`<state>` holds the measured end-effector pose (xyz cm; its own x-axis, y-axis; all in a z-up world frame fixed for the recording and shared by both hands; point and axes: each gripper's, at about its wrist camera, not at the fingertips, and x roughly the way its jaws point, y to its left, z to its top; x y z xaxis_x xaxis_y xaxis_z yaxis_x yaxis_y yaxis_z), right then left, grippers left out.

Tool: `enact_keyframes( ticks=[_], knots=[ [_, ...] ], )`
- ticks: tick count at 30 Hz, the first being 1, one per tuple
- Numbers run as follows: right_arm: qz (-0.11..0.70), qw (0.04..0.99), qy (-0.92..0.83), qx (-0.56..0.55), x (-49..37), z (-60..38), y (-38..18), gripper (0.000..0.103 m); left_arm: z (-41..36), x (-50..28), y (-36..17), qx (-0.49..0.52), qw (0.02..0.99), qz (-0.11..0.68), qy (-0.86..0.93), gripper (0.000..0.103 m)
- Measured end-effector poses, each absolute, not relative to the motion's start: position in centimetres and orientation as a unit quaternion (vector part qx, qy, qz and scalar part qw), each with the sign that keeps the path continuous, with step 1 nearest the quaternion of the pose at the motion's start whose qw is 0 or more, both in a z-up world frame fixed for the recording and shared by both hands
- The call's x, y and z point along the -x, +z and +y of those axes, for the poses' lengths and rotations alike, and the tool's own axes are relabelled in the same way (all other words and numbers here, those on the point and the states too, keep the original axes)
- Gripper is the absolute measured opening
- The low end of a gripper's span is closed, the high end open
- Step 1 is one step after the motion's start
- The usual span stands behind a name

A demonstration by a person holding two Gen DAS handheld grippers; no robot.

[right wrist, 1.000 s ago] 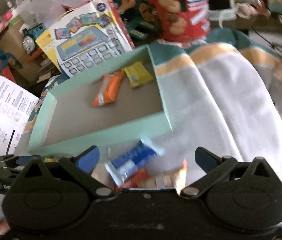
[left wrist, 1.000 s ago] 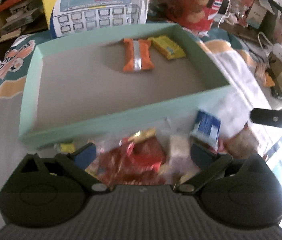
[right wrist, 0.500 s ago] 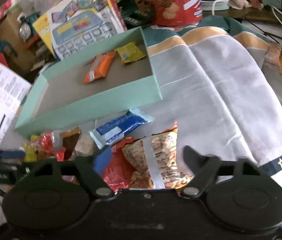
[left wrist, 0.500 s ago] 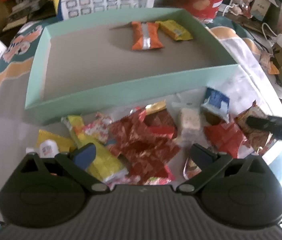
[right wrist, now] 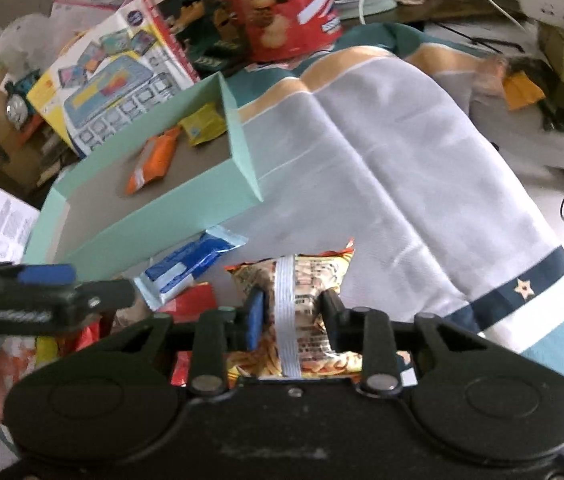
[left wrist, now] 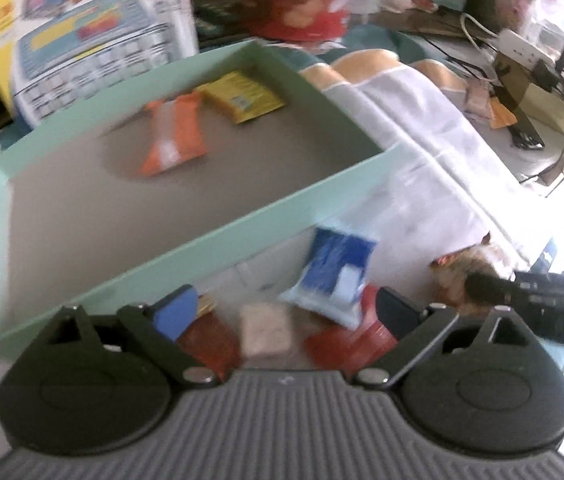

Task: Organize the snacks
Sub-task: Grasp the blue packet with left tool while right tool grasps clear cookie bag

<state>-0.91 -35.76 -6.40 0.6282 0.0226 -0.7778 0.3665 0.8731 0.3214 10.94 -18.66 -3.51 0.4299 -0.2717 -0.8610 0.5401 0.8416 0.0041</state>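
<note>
A table is covered by a pale grey cloth [right wrist: 382,184] with orange, teal and navy bands. On the cloth sits a shallow mint-green cardboard box [left wrist: 186,256]. Just in front of the box's near wall lie loose snacks: a blue and white wrapper [left wrist: 336,276], a pale square biscuit pack [left wrist: 266,330], red foil packets [left wrist: 346,342] and a yellow-orange noodle snack bag [right wrist: 302,276].

My jaws pinch a glossy, crinkled foil snack packet [right wrist: 294,300]. The mint box [right wrist: 154,216] looks like matt cardboard, and the cloth [right wrist: 382,184] under it is soft and woven.
</note>
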Motion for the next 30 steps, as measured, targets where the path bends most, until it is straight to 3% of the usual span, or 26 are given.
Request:
enact_keyframes(
  ticks=[6,9,10,11,20,24,30],
  knots=[
    [0.412,0.873,-0.089,-0.245,1.3,-36.4,-6.8,0.03,-22.8,-12.2,-5.8,-0.17,0.813,0.498,-0.25,0.08],
    [0.406,0.871,-0.086,-0.262,1.6,-36.8,-7.1,0.03,-23.5,-13.0,-7.5,-0.174,0.799,0.52,-0.249,0.058],
    [0.405,0.87,-0.085,-0.267,1.6,-36.8,-7.2,0.031,-23.6,-13.2,-8.0,-0.173,0.796,0.524,-0.249,0.044],
    [0.405,0.869,-0.084,-0.272,1.6,-37.0,-7.3,0.031,-23.6,-13.2,-8.2,-0.167,0.796,0.522,-0.256,0.041],
    [0.409,0.868,-0.082,-0.27,0.6,-36.8,-8.3,0.047,-22.6,-12.3,-7.4,-0.158,0.804,0.509,-0.264,0.037],
    [0.407,0.874,-0.071,-0.257,0.4,-36.1,-7.8,0.033,-21.0,-11.9,-6.2,-0.138,0.805,0.507,-0.275,0.037],
    [0.4,0.868,-0.078,-0.283,0.6,-36.5,-6.8,0.03,-18.6,-10.9,-4.1,-0.104,0.812,0.5,-0.284,0.037]
  ],
)
